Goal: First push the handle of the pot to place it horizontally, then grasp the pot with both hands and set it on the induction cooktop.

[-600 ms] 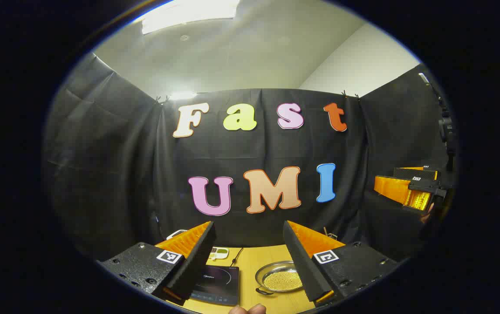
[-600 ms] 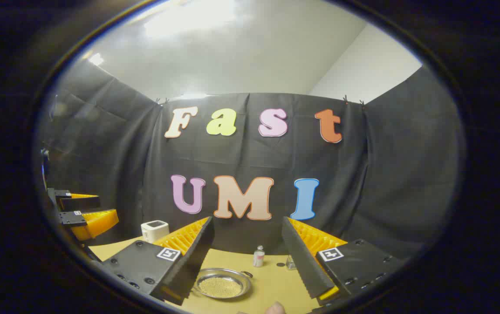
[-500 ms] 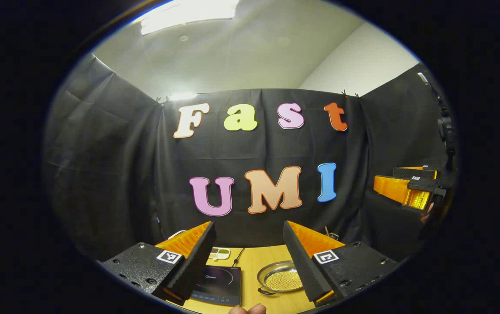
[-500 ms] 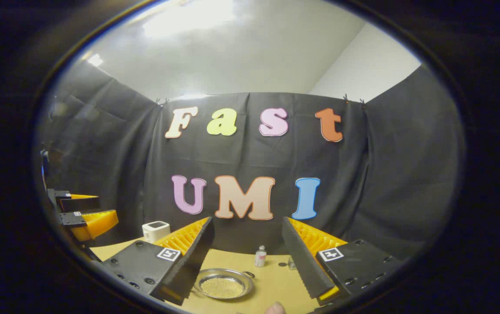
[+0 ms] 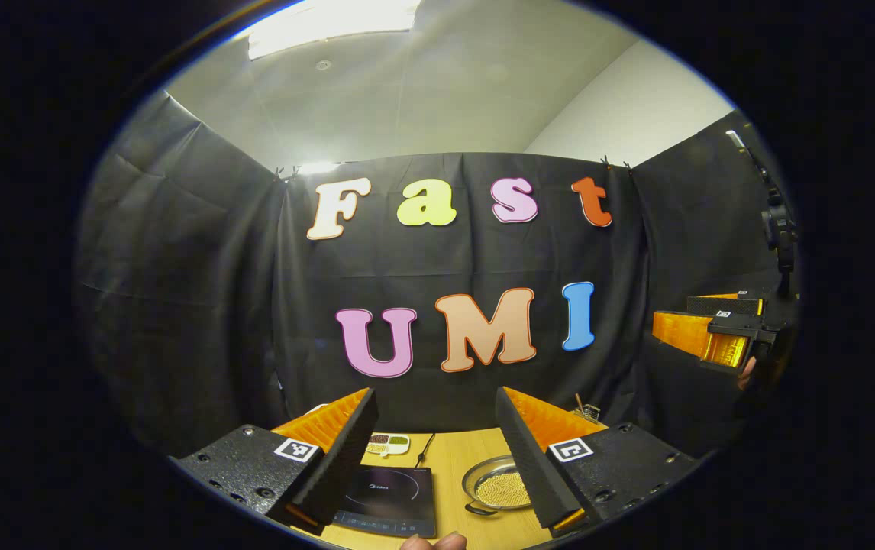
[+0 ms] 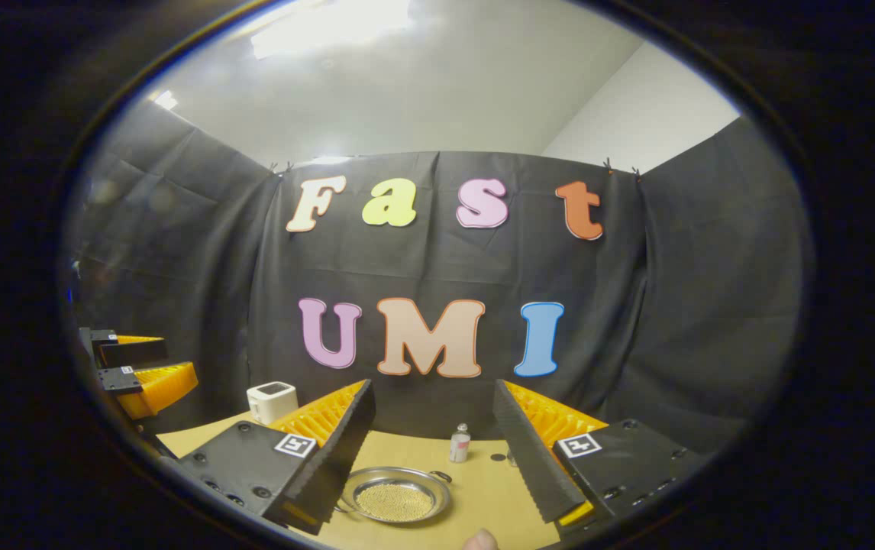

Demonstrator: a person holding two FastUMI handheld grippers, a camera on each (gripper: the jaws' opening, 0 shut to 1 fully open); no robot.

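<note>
Tilting lower toward pot (image 6: 395, 497)

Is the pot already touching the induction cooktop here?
Apart. In the left gripper view a strip of bare table runs between the pot and the induction cooktop, which sit side by side.

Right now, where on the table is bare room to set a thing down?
Bare wood lies between the induction cooktop and the pot, and right of the pot, before the small bottle. The back edge by the white box is crowded.
</note>
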